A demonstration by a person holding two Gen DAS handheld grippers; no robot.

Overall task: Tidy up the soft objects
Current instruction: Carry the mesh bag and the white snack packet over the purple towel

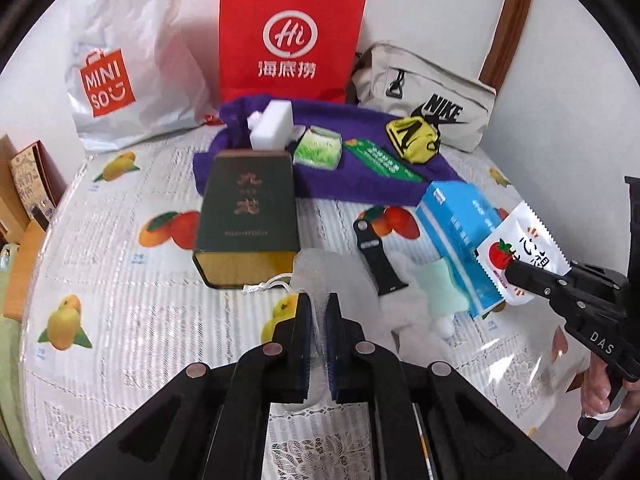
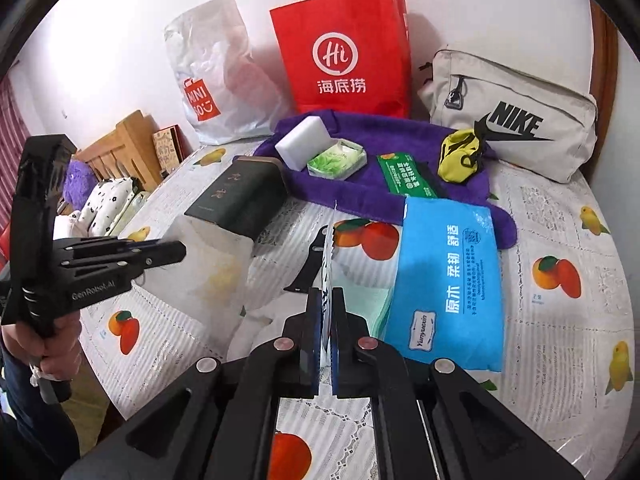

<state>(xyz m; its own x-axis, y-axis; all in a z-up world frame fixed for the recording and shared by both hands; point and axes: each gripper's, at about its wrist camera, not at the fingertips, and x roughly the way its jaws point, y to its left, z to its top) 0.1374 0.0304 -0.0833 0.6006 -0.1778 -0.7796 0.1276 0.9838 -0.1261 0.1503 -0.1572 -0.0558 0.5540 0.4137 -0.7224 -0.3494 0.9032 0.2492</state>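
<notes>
My left gripper (image 1: 319, 304) is shut on a sheer white mesh drawstring pouch (image 1: 320, 268), held just above the table; the pouch (image 2: 212, 256) hangs from it in the right wrist view, where the gripper (image 2: 176, 251) shows at left. My right gripper (image 2: 327, 300) is shut on a white snack packet with a tomato print (image 1: 520, 252), seen edge-on (image 2: 328, 248) from its own camera. A blue tissue pack (image 2: 448, 276) lies beside it. A purple towel (image 1: 320, 184) at the back carries a white sponge (image 1: 276, 124), a green packet (image 1: 318, 148), a green card (image 1: 380, 160) and a yellow pouch (image 1: 416, 138).
A dark green tin (image 1: 248, 216) lies at centre-left. A black strap (image 1: 376, 256) and a pale green cloth (image 1: 440, 284) lie mid-table. A white Miniso bag (image 1: 120, 64), a red paper bag (image 1: 292, 36) and a beige Nike bag (image 1: 432, 96) stand along the wall.
</notes>
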